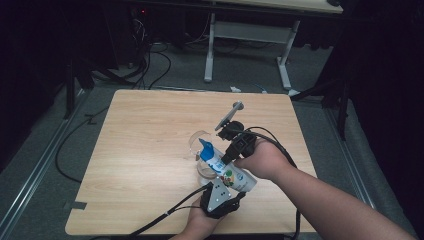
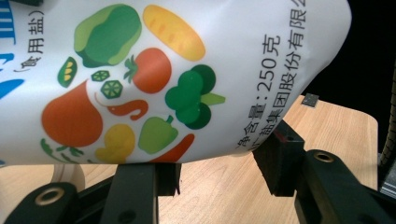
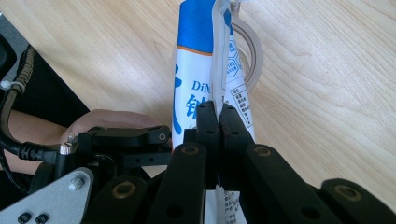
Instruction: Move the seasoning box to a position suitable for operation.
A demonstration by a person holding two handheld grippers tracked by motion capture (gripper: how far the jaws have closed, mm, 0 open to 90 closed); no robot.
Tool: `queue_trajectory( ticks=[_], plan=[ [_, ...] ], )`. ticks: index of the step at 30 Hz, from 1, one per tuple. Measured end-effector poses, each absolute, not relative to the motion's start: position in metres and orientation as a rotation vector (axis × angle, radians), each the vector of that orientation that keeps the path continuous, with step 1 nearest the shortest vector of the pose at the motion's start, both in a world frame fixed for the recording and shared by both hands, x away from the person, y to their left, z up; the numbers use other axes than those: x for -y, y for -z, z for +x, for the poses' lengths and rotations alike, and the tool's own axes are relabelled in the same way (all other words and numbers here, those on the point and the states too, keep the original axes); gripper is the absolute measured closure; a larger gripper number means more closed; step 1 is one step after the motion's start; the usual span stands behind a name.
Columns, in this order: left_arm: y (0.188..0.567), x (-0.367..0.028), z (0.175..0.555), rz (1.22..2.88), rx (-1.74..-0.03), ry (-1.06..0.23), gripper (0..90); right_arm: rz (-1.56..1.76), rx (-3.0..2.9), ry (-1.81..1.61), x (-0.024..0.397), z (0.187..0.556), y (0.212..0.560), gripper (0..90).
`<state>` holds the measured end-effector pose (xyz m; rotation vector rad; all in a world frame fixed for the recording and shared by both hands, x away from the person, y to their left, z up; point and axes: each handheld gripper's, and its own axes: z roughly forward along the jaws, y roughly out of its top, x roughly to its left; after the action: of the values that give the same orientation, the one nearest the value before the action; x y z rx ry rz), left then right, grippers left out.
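The white-and-blue salt bag (image 1: 231, 172) hangs tilted over the wooden counter (image 1: 140, 145), its blue top above a clear glass (image 1: 200, 145). Its label shows vegetables, "250克" and "食用盐"; the blue lettering "DiN…" is cut off. My left claw (image 1: 220, 197) grips the bag's bottom, half spread. My right claw (image 3: 218, 116) is pressed together, pinching its side seam.

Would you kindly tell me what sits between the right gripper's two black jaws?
In the right gripper view, the right gripper pinches the back seam of the salt pouch; nothing else lies there.
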<state>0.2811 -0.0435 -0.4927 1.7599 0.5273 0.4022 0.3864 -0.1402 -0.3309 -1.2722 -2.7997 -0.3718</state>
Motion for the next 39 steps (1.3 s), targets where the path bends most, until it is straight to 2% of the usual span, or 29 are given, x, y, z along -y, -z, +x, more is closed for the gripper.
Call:
queue_trajectory(
  ticks=[39],
  plan=[
    [0.4898, 0.0434, 0.2825, 1.744, -0.535, -0.405, 55.5, -1.241, 2.826, 0.367, 0.1346, 0.391, 0.3309, 89.1]
  ],
)
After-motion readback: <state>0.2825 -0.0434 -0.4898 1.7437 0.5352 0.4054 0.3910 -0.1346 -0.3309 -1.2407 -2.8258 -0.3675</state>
